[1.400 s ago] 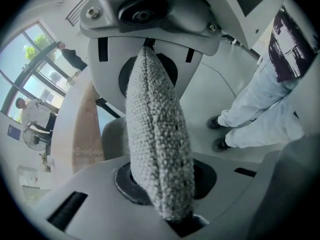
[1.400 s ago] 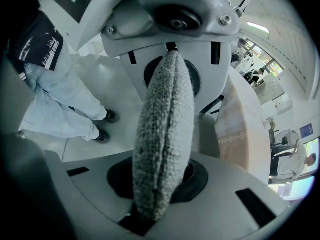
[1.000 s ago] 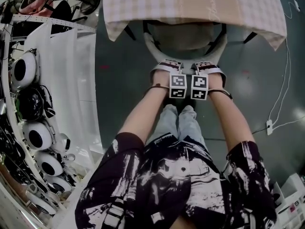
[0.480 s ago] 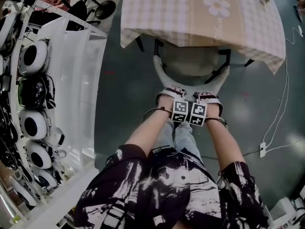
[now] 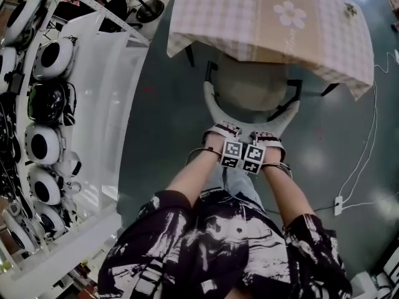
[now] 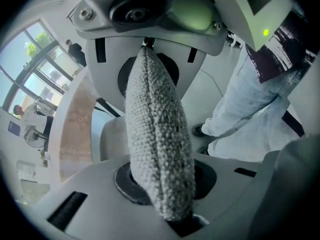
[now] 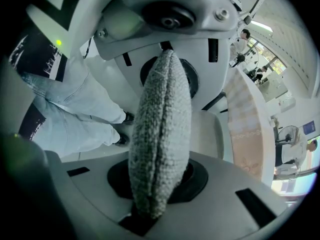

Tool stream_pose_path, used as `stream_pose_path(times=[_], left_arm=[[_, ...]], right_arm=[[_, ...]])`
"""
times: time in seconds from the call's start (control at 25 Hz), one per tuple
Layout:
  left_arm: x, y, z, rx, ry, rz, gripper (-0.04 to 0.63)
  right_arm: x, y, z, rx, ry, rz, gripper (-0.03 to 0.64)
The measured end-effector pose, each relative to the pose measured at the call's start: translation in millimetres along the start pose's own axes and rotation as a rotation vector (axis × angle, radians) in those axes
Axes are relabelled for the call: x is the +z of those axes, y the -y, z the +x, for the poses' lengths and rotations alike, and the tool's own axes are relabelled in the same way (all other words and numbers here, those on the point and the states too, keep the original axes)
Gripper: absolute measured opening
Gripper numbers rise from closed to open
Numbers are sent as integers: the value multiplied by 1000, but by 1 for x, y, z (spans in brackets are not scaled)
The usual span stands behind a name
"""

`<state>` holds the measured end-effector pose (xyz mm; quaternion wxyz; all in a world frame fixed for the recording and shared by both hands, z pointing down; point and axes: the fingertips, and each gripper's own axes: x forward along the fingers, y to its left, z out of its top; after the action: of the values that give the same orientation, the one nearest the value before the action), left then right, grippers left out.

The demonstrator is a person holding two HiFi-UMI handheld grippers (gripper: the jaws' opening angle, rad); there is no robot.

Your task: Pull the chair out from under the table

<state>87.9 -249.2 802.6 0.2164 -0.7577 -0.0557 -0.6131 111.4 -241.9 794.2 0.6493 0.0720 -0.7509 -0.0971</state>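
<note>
A light grey chair [image 5: 252, 86] with a curved, fabric-covered backrest [image 5: 215, 108] stands partly under a table draped in a checked cloth [image 5: 268, 17]. My left gripper [image 5: 223, 131] and right gripper [image 5: 268, 137] sit side by side on the backrest's top edge, both pointing steeply down. In the left gripper view the jaws [image 6: 156, 129] are shut on the grey woven backrest [image 6: 160, 154]. The right gripper view shows the same grip [image 7: 161, 134] on the woven backrest [image 7: 162, 149]. Most of the seat shows in front of the cloth's edge.
A white rack of rounded white and black headsets [image 5: 47, 104] runs along the left. A white cable with a plug block [image 5: 338, 204] lies on the dark floor at the right. The person's jeans-clad legs [image 6: 250, 104] stand just behind the chair.
The chair has slid out from under the table toward the person, with both grippers still on its backrest. More of the seat now shows beyond the cloth.
</note>
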Motion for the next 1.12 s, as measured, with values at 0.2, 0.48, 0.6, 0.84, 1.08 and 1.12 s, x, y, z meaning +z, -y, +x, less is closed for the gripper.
stream_pose_path(times=[0.2,0.48,0.6,0.84,1.08,1.12], left_arm=[[4,19,-6,-3,0,-1,63],[3,42,-11,3,5,27,63],[2,54,-15,0,5,36,63],[10,81,-20,-18,1,21,63],[12,118,-28,-20,-3,7,63],[11,124,-30,-21,-2,11,63]], right_arm=[[5,-19,-5,10,-3,8,57],[16,-41,-7,6,-14,31,57],[24,-51,-10,7,-15,46,57],[27,-78,-14,17,-12,45,57],[42,-111,-19,8,-23,40,58],[45,-116,-20,5,-25,45,57]])
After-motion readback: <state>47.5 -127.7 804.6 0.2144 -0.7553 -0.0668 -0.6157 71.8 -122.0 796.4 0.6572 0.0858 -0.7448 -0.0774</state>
